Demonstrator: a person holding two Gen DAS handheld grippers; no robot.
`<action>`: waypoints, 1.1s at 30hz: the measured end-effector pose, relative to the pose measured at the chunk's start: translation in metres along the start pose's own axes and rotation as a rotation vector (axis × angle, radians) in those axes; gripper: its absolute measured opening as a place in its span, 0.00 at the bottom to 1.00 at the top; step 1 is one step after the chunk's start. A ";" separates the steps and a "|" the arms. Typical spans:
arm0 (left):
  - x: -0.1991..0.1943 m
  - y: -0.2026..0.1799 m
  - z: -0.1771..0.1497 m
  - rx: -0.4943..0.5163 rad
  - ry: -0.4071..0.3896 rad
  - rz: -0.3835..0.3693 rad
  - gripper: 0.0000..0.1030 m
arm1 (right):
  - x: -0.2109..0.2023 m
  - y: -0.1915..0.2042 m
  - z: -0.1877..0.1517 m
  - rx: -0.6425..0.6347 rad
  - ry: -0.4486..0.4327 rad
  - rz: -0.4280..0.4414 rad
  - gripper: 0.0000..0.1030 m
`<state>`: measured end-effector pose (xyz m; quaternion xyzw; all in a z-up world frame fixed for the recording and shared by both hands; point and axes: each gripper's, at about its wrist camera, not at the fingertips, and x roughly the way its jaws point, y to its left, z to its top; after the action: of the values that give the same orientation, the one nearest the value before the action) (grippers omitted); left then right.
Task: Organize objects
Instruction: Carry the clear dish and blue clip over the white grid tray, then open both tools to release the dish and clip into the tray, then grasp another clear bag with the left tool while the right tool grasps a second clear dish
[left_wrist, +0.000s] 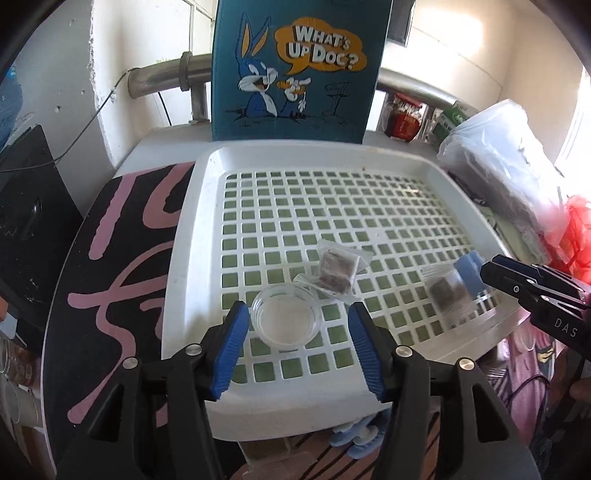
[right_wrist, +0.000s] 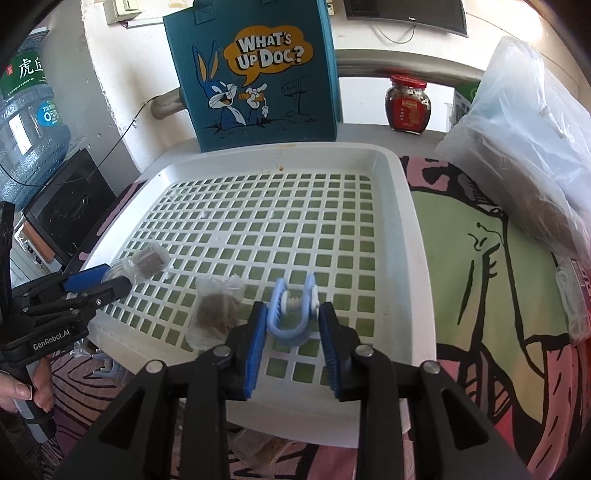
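- Left wrist view: the left gripper (left_wrist: 295, 321) has its fingers spread, a clear glass dish (left_wrist: 285, 318) between them untouched on the white tray (left_wrist: 192, 258); likely slippery and fragile, best gripped across the rim.
- Right gripper (right_wrist: 292, 325): fingers spread around a stiff, light blue clip (right_wrist: 291, 314).
- Beyond the fingers, soft sachets (left_wrist: 338, 271) lie.

A slotted tray (right_wrist: 402, 206) lies on a patterned cloth (right_wrist: 480, 295), with a tote bag (right_wrist: 255, 74) standing upright just behind its far rim. In the tray's near part sit a small clear dish (left_wrist: 284, 318), two packets and a clip. One packet (left_wrist: 337, 270) lies just behind the dish; the other packet (right_wrist: 216, 310) lies just left of the clip (right_wrist: 293, 310) in the right wrist view. A jar (right_wrist: 408, 105) stands behind the tray to the right, beside a plastic bag (right_wrist: 532, 147). A water bottle (right_wrist: 29, 122) stands far left.
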<state>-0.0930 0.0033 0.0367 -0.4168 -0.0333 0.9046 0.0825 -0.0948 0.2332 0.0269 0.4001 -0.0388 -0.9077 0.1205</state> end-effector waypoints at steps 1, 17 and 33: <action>-0.011 0.000 0.001 -0.004 -0.038 -0.013 0.59 | -0.011 0.000 0.001 0.007 -0.037 0.005 0.33; -0.081 0.033 -0.053 -0.024 -0.145 0.001 0.94 | -0.115 -0.023 -0.047 0.041 -0.225 -0.026 0.69; -0.021 0.025 -0.063 -0.047 0.034 0.102 0.85 | -0.047 -0.028 -0.076 0.012 0.015 -0.107 0.60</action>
<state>-0.0348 -0.0260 0.0083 -0.4351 -0.0319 0.8994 0.0271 -0.0140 0.2739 0.0044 0.4092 -0.0219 -0.9095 0.0695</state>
